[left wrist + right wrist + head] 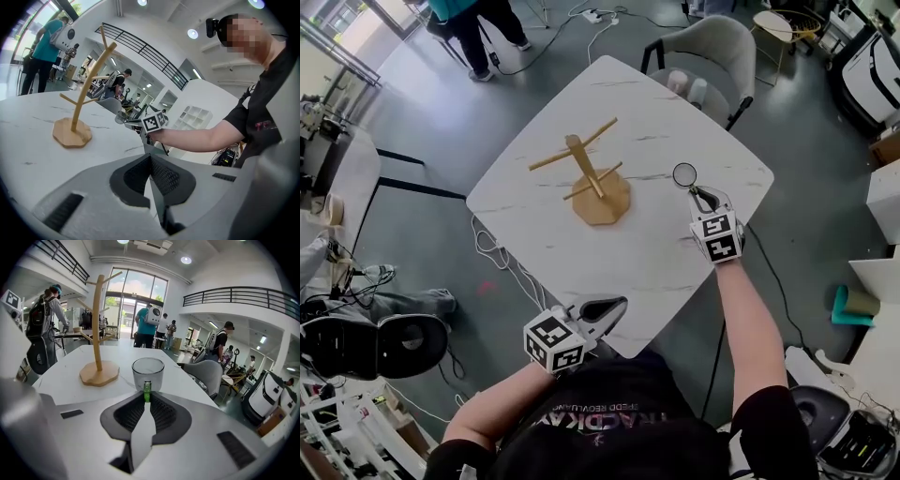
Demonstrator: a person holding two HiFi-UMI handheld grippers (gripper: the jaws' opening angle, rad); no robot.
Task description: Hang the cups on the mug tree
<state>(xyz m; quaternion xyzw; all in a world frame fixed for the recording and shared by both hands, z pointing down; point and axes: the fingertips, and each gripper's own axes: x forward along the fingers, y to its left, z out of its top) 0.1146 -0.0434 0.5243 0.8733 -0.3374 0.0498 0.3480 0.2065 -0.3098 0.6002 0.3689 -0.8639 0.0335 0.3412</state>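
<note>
**Item: cup** (148, 372) — clear glass, straight-walled, with one small green handle (147, 391).

**Location:** right of the mug tree (598, 184), well apart from its base. It is upright and apparently stands on the white table (656, 272). No other cup is seen.

**Mug tree:** wooden, with a single post on a flat many-sided base. Its slanted pegs are all bare.

**Right gripper** (701, 198): right of the mug tree. Its jaws are pinched onto the green handle, and the cup body sits just beyond the tips.

**Left gripper** (609, 312): on the near side of the mug tree, at the table's edge and well apart from it. Its pads are brought together with nothing between them.

**Handling (judged):**
- The glass is rigid, smooth and breakable.
- Held by the handle alone, the cup's weight hangs off-centre, so it may pivot in the pinch when tilted.
- The handle is the right place to hold — on its outer edge, so the loop stays free for a peg.
- The tree looks light, and a knock could slide or tip it.
</note>
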